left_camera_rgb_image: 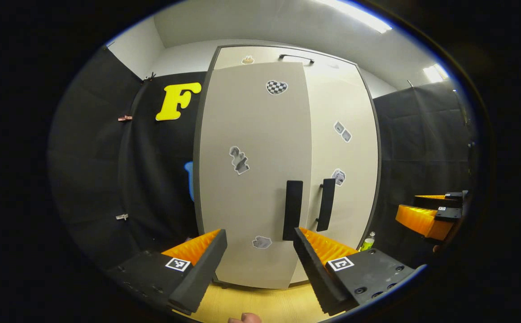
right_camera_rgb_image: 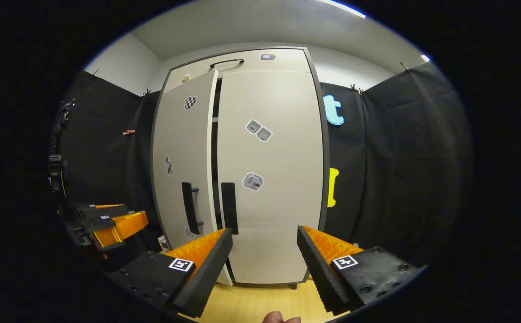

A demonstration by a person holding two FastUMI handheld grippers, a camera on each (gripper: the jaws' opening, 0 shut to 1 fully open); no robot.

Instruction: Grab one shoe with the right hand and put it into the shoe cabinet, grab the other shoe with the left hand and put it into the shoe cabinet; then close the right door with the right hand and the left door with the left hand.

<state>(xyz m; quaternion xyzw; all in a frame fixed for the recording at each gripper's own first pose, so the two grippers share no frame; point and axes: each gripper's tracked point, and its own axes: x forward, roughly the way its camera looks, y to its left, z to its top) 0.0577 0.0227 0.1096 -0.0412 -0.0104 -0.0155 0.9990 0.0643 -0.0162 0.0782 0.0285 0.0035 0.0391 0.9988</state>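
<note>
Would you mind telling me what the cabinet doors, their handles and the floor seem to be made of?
Cabinet doors: probably laminated board, a flat matt beige face with a thin edge.
Handles: matt black bars, metal or plastic; the look leaves it open.
Floor: light wood or wood-look laminate, yellowish and smooth.

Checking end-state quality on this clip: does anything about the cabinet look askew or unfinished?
Yes. The left door stands slightly ajar, with a dark gap beside the right door, which sits flush. Both grippers, left and right, are open and touch nothing.
</note>
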